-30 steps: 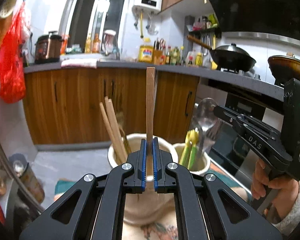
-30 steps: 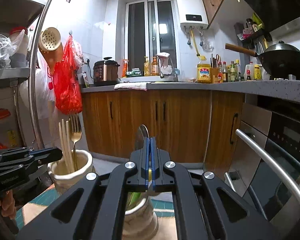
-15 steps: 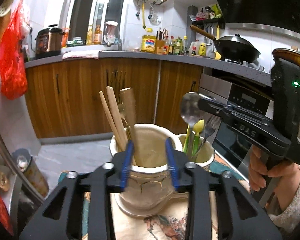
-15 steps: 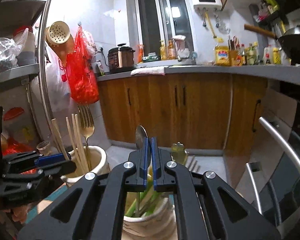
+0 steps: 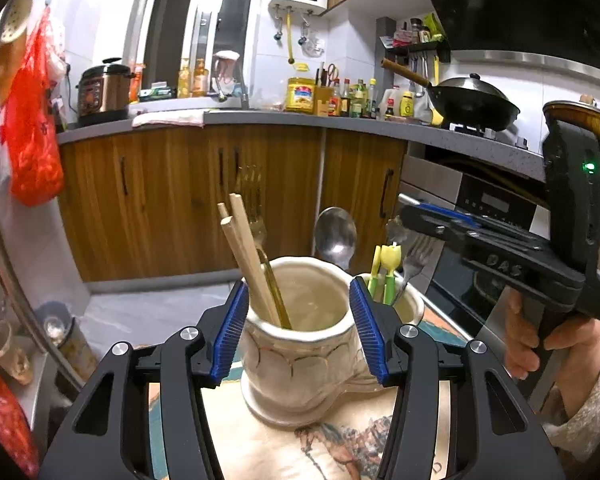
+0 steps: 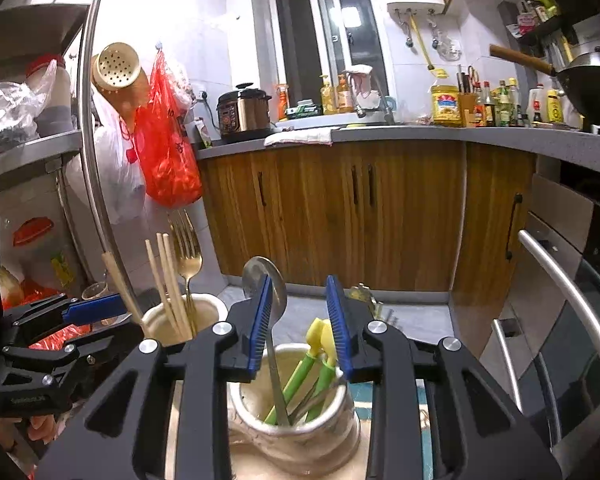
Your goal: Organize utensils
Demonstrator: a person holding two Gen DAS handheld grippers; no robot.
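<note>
My left gripper (image 5: pixel 300 332) hovers in front of a cream ceramic jar (image 5: pixel 300 364). Its jaws are opening, with nothing pressed between the blue pads. Several wooden chopsticks (image 5: pixel 244 256) and a gold fork (image 5: pixel 256 216) stand in that jar. My right gripper (image 6: pixel 300 328) is above a second cream jar (image 6: pixel 296 432), jaws opening. A steel spoon (image 6: pixel 265 280) stands in this jar and leans by the left pad, free of the grip. Green-handled utensils (image 6: pixel 312 364) stand beside it. In the right wrist view the chopstick jar (image 6: pixel 184 316) and left gripper (image 6: pixel 120 320) are at left.
Both jars rest on a printed mat (image 5: pixel 340 444). An oven with a long steel handle (image 6: pixel 556 280) is close on the right. A metal shelf rack (image 6: pixel 92 152) and a red bag (image 6: pixel 168 160) are on the left. Wooden cabinets (image 5: pixel 180 200) lie ahead.
The left gripper opened and let go of a wooden chopstick, which now leans in its jar. The right gripper opened and released the spoon, which now stands in the second jar.
</note>
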